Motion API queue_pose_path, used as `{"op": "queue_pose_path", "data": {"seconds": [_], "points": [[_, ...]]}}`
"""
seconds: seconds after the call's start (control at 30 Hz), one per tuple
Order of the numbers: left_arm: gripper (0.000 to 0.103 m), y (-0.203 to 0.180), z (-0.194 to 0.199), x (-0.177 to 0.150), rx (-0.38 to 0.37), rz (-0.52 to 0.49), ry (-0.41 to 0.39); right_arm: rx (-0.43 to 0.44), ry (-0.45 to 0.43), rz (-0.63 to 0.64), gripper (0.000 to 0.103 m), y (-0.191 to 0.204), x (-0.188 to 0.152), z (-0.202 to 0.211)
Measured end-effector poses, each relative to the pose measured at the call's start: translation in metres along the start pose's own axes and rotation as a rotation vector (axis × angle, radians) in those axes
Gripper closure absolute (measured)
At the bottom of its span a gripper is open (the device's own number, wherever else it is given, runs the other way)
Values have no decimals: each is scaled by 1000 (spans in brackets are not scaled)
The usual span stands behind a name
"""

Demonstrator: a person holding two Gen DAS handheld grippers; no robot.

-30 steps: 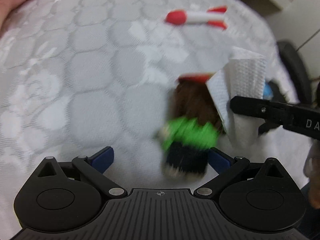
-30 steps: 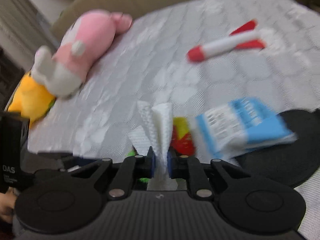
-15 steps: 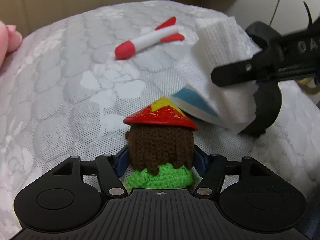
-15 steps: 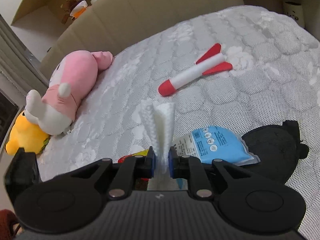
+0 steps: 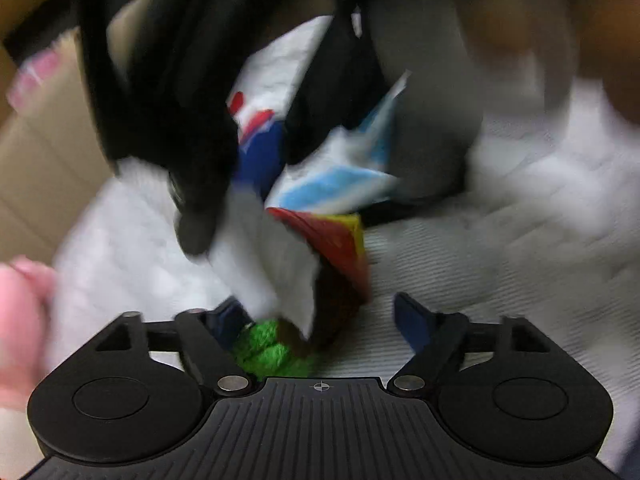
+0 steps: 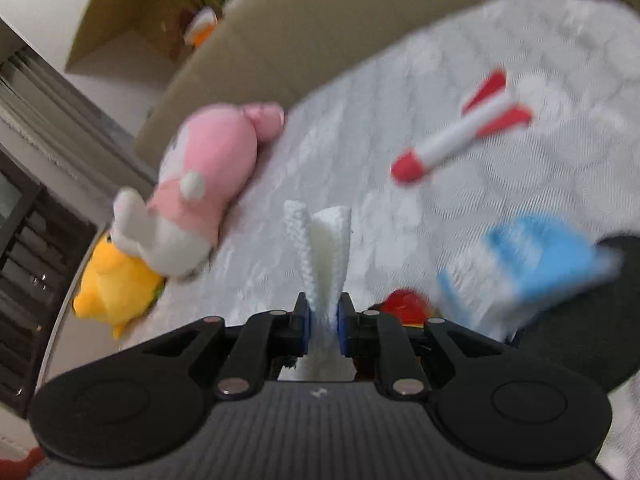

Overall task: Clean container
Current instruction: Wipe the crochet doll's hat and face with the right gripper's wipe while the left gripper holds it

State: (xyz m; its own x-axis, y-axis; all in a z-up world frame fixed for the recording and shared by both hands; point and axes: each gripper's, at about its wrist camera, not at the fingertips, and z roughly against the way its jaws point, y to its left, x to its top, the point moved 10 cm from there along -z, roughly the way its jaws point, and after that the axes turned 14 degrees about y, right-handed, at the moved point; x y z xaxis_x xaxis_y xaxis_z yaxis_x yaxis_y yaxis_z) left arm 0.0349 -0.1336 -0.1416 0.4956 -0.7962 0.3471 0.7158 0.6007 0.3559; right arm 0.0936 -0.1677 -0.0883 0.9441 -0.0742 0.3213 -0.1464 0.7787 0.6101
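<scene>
My right gripper (image 6: 323,322) is shut on a folded white paper towel (image 6: 324,252), which stands up between its blue pads. In the blurred left wrist view the towel (image 5: 272,268) hangs over a crocheted doll (image 5: 332,280) with a red-and-yellow hat, brown hair and green body. My left gripper (image 5: 324,320) is open, its jaws wide apart; the doll leans by the left finger (image 5: 224,320). The black right gripper (image 5: 192,160) looms above the doll. A black round container (image 6: 580,344) lies at the right edge of the right wrist view.
On the white quilted bed lie a red-and-white toy rocket (image 6: 460,140), a blue-and-white packet (image 6: 536,264), a pink-and-white plush (image 6: 192,184) and a yellow plush (image 6: 116,280). A cardboard box wall (image 6: 320,32) stands behind.
The left gripper has opened and let go of the doll, which now tilts to the left. The right gripper with the towel has come down close over the doll.
</scene>
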Motion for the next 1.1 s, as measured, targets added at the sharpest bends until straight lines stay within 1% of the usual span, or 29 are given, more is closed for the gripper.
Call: {"op": "queue_pose_path", "data": {"seconds": [0.03, 0.07, 0.1, 0.13, 0.2, 0.27, 0.33, 0.4, 0.43, 0.5, 0.53, 0.57, 0.6, 0.67, 0.7, 0.73, 0.77, 0.8, 0.83, 0.9, 0.97, 1.0, 1.1], "points": [[14, -1, 2, -2, -48, 20, 11, -49, 23, 7, 87, -4, -3, -5], [13, 0, 4, -4, -76, 34, 23, -102, 39, 16, 87, -8, -7, -8], [12, 4, 7, -7, -93, 54, 29, -147, 49, 21, 87, -13, -9, -9], [9, 12, 11, -11, -105, 86, 33, -181, 57, 20, 87, -19, -11, -8], [8, 26, 13, -20, -146, 149, 51, -208, 59, -3, 86, -29, -12, -5], [5, 36, 7, -28, -182, 213, 74, -232, 55, -16, 86, -34, -11, -4], [5, 35, -6, -33, -190, 223, 108, -255, 51, 6, 86, -33, -12, -4], [4, 25, -21, -35, -201, 185, 144, -294, 44, 56, 87, -28, -13, -5], [4, 18, -28, -36, -208, 163, 162, -326, 32, 87, 87, -26, -14, -4], [4, 11, -32, -34, -213, 157, 152, -402, -8, 141, 86, -22, -14, 1], [4, 12, -31, -36, -234, 180, 146, -416, -27, 154, 86, -20, -13, 4], [4, 12, -30, -37, -256, 206, 142, -401, -38, 155, 86, -18, -13, 7], [4, 14, -30, -39, -295, 247, 147, -351, -36, 139, 86, -16, -14, 8], [4, 25, -28, -33, -380, 333, 169, -154, 19, 53, 86, -9, -20, 3], [4, 28, -29, -34, -396, 356, 175, -52, 57, 8, 86, -5, -24, -2], [4, 28, -28, -35, -391, 360, 179, 15, 93, -17, 86, -1, -29, -8], [4, 27, -27, -36, -375, 345, 181, 45, 123, -19, 86, 3, -33, -13], [4, 25, -26, -37, -359, 329, 184, 35, 140, 0, 86, 6, -37, -16], [4, 24, -24, -38, -343, 313, 186, 2, 151, 29, 86, 8, -40, -19], [4, 19, -17, -44, -337, 294, 196, -72, 165, 70, 87, 7, -43, -22], [4, 21, -20, -42, -339, 284, 200, -95, 170, 66, 88, 4, -44, -22], [4, 23, -16, -40, -338, 281, 198, -103, 163, 59, 89, 2, -43, -20], [4, 33, -17, -38, -360, 299, 203, -169, 112, 61, 90, -3, -38, -12]]}}
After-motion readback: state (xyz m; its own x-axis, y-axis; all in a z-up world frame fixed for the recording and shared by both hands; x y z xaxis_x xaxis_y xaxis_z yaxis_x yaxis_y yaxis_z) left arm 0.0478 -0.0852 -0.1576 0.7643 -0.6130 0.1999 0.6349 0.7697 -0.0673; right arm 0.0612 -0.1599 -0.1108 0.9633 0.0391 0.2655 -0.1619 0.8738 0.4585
